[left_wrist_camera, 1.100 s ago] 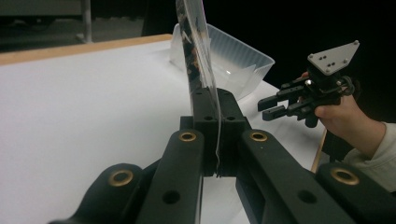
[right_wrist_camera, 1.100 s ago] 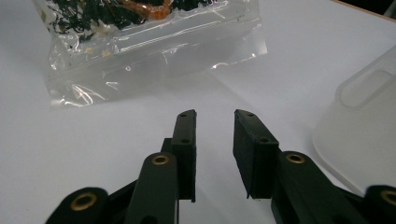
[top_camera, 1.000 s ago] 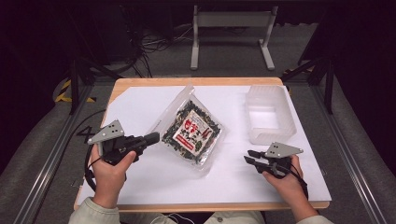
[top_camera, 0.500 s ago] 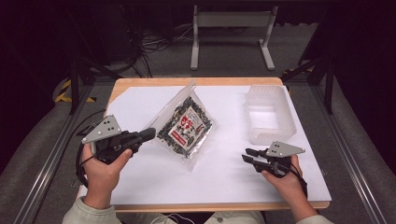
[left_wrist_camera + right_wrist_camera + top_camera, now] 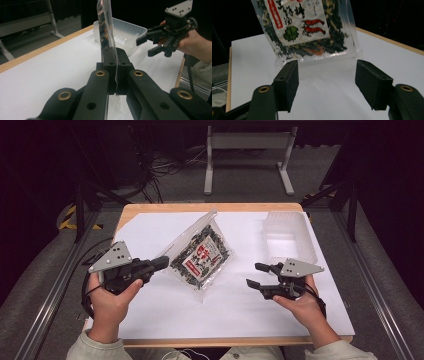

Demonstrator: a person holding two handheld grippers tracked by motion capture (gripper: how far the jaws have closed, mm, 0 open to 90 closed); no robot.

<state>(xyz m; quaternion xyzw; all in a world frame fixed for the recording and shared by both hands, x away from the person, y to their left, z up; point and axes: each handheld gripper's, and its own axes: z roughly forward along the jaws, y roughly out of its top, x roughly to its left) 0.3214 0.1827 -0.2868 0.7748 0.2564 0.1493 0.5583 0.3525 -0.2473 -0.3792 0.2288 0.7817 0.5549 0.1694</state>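
Near the bench's (image 5: pixel 150 227) left, the left gripper (image 5: pixel 161 263) is clenching the seaweed packet's (image 5: pixel 200 257) edge; the right gripper (image 5: pixel 256 276), fingers released, should probably be closing squarely on the opposite edge.

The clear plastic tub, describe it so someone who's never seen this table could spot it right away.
Start at the white sheet covering the wooden table, then go to its far right corner. The clear plastic tub sits there, beyond the right gripper. It is the rigid, empty rectangular container, unlike the printed snack bag at the centre.

A dim room is surrounding the lit table (image 5: pixel 150 212), with grey floor (image 5: pixel 35 290), tangled cables (image 5: pixel 165 162) and a metal stand (image 5: pixel 247 135) lying beyond
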